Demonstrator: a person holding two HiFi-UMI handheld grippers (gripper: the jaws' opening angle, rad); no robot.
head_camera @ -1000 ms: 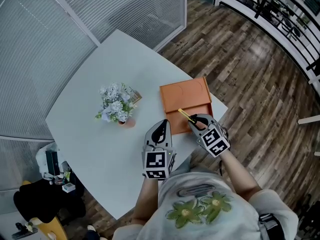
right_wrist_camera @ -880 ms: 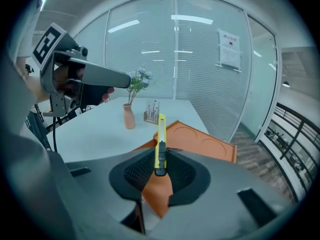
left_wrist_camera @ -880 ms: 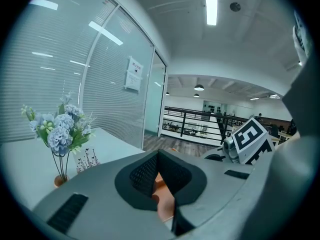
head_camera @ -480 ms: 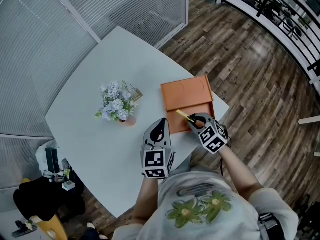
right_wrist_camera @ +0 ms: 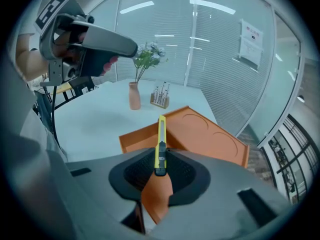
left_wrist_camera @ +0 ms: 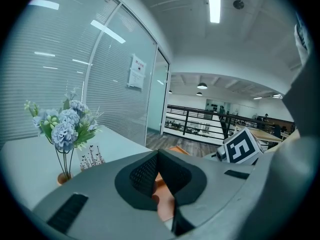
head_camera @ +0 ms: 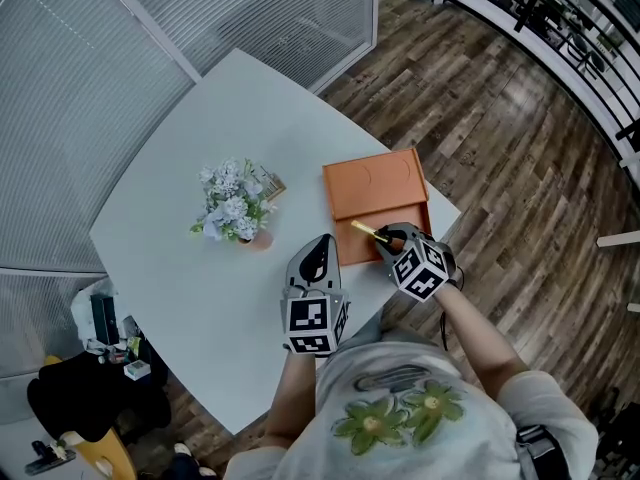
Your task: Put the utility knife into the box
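An orange box (head_camera: 373, 183) lies open near the table's right edge, its lid folded back. The tray part (right_wrist_camera: 150, 134) is on the near side. My right gripper (head_camera: 392, 240) is shut on a yellow utility knife (head_camera: 365, 231) and hangs just above the tray's near edge. Seen from the right gripper view, the knife (right_wrist_camera: 160, 144) sticks out forward between the pads (right_wrist_camera: 142, 171) over the box. To the box's left, over the table, my left gripper (head_camera: 318, 260) is shut with nothing in it; its jaws (left_wrist_camera: 159, 176) meet at the tips.
A small vase of pale blue flowers (head_camera: 235, 208) stands mid-table, with a little card holder (head_camera: 268, 188) beside it. The white table (head_camera: 180, 268) ends just right of the box, above wooden floor (head_camera: 520, 168). Glass partitions with blinds (head_camera: 60, 118) lie behind the table.
My right gripper has shifted slightly forward and left with the knife, further over the box's tray. The left gripper has barely moved.
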